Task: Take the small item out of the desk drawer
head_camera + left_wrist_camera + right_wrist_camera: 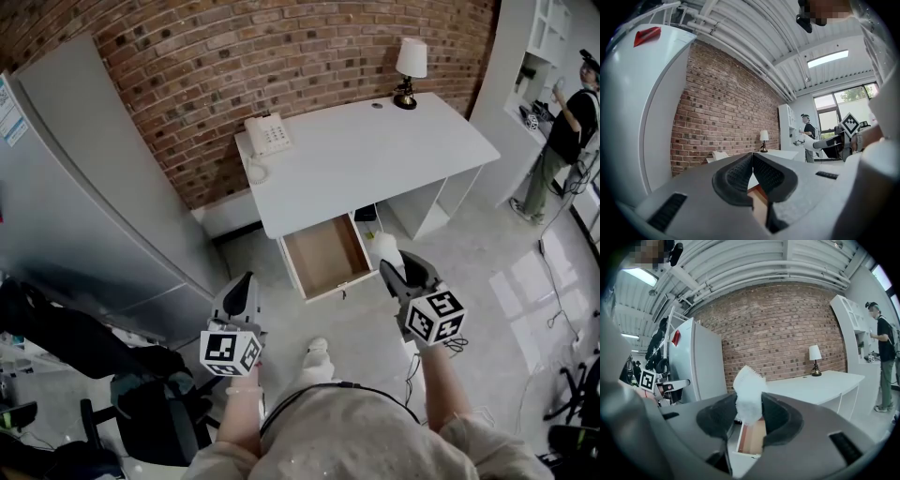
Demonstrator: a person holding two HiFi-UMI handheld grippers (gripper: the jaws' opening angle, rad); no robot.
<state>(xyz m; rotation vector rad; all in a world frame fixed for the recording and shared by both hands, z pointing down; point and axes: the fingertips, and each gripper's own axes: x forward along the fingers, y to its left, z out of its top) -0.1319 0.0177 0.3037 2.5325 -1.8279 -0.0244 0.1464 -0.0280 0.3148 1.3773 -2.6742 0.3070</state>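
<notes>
The white desk (375,155) has its wooden drawer (326,255) pulled open, and the drawer's inside looks bare. My right gripper (392,269) hovers just right of the drawer's front, shut on a small white fuzzy item (384,246). In the right gripper view that item (749,392) sticks up between the dark pads (780,416), with the drawer (752,437) below. My left gripper (246,283) is held left of the drawer. In its own view the left gripper (753,164) has its jaws together, with nothing between them.
A white telephone (269,133) and a small lamp (410,70) stand on the desk against the brick wall. A tall grey cabinet (94,187) is at left, a black chair (141,403) at lower left. A person (562,131) stands by white shelves at far right.
</notes>
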